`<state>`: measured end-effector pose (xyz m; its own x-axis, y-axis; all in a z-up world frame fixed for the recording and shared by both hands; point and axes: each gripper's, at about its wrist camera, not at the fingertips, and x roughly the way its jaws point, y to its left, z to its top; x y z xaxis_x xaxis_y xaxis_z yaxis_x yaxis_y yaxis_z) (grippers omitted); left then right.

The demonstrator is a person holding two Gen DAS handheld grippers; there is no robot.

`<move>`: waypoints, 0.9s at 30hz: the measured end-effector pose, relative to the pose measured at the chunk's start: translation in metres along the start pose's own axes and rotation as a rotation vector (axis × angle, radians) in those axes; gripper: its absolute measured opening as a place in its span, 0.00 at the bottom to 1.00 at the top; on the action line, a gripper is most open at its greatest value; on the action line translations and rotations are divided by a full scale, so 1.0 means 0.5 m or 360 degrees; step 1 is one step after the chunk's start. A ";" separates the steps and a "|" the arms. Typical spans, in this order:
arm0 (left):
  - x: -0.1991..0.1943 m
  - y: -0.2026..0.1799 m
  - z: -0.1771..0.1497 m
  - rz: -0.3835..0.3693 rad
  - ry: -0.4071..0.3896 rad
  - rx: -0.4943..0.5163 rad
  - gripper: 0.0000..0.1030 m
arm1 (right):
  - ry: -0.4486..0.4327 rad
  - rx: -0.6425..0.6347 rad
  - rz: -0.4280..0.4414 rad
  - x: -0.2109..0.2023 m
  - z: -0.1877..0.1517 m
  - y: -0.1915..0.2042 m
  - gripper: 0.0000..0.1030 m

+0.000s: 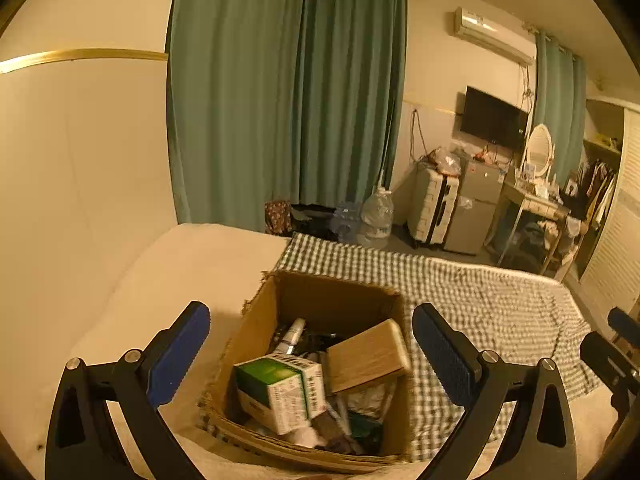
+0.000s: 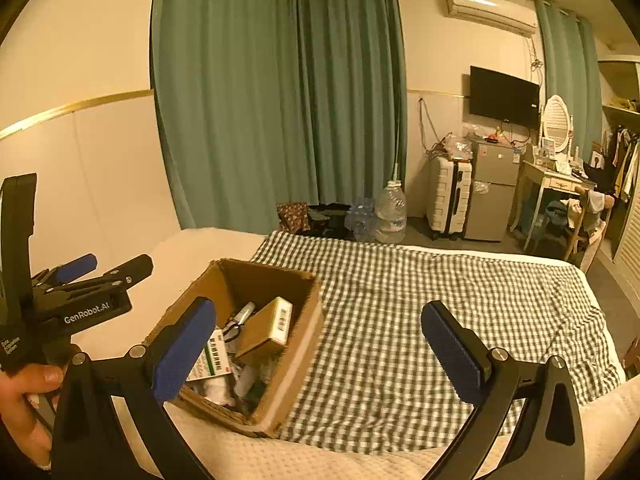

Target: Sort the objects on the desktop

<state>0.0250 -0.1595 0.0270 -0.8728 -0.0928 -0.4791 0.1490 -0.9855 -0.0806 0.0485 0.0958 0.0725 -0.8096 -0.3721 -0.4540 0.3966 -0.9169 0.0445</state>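
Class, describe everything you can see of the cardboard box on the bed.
The cardboard box is brown corrugated card, open-topped, with ragged, torn upper edges. It stands upright on the bed, partly on the green checked cloth and partly on the cream cover. Inside, jumbled, lie a green-and-white carton, a tan box tilted on the pile, a pale tube and crumpled wrapping. Neither gripper touches it.

We see teal-green curtains (image 2: 276,92), a green-and-white checked blanket (image 2: 440,320) over a cream bedspread (image 1: 192,264), a brown cardboard box (image 1: 332,296) holding a green-and-white carton (image 1: 280,390) and a tan box (image 1: 366,356), and blue pads (image 2: 186,346) on black grippers.
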 end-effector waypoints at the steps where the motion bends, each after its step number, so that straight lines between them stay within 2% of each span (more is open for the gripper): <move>1: -0.006 -0.010 -0.001 -0.0012 -0.0008 -0.0008 1.00 | -0.0008 0.0001 -0.0006 -0.005 -0.003 -0.010 1.00; 6: -0.016 -0.089 -0.015 -0.0051 0.0046 0.0033 1.00 | -0.0018 0.0023 -0.0046 -0.029 -0.024 -0.074 1.00; 11: -0.021 -0.173 -0.039 -0.0099 0.0009 0.0108 1.00 | 0.0007 0.0027 -0.0110 -0.036 -0.052 -0.139 1.00; 15: -0.003 -0.240 -0.069 -0.0155 0.0026 0.0202 1.00 | 0.0006 0.0031 -0.0165 -0.038 -0.074 -0.193 1.00; 20: 0.033 -0.292 -0.109 -0.0136 0.0065 0.0239 1.00 | 0.0025 0.0079 -0.0198 -0.028 -0.111 -0.246 1.00; 27: 0.096 -0.331 -0.170 -0.0138 0.0142 0.0284 1.00 | 0.0109 0.0159 -0.0200 0.034 -0.168 -0.307 1.00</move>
<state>-0.0022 0.0113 -0.0570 -0.8332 -0.0013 -0.5530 -0.0164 -0.9995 0.0270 0.0103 0.2425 -0.0167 -0.8173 -0.2462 -0.5210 0.2464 -0.9666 0.0704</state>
